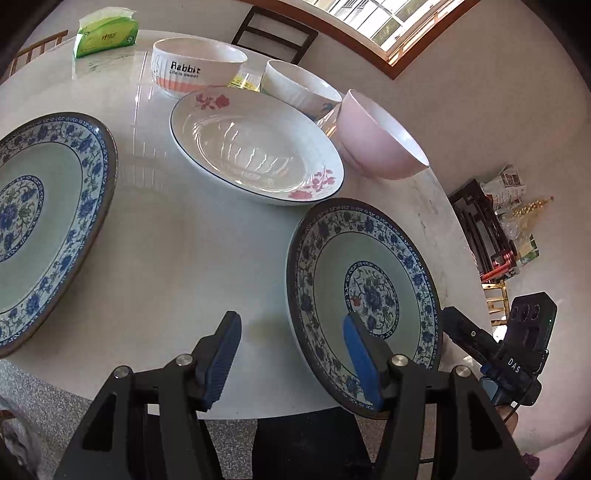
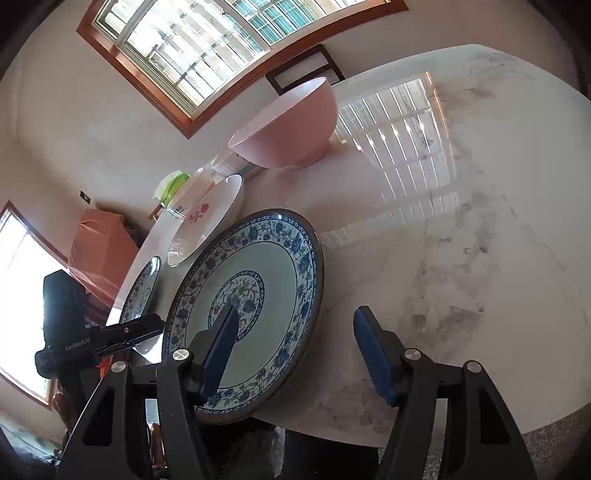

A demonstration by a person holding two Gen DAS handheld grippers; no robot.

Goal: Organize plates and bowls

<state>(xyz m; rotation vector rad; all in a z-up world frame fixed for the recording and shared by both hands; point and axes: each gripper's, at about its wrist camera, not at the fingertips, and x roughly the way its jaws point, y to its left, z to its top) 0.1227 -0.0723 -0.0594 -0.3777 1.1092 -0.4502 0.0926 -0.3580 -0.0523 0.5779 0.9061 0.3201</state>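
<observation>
**Both grippers spread wide over the table, plates and bowls all lying loose**

So the left gripper (image 1: 291, 360) has its fingers wide apart and nothing between them. Its right blue pad (image 1: 360, 360) hangs over the near rim of the smaller blue-patterned plate (image 1: 364, 291), while the other pad sits over bare tabletop. Can't tell if the pad actually touches the plate.

The right gripper (image 2: 295, 356) is spread open too, and empty. Its left finger overlaps the middle of that same blue-patterned plate (image 2: 251, 302) in its own view, with the right finger over bare marble. That plate lies at the near edge of the round white marble table (image 1: 177, 240).

Moving outward: a bigger blue-patterned plate (image 1: 44, 206) lies well off to the left. Past the gap between them is the white plate with pink flowers (image 1: 255, 147), and the pink bowl (image 1: 376, 140) is just beside it on the right, near the table edge. Behind those are the white "Rabbit" bowl (image 1: 195, 68) and another white bowl (image 1: 299, 86), with a small yellow thing between them that I can't identify. A green tissue pack (image 1: 105, 35) is at the far side.
</observation>
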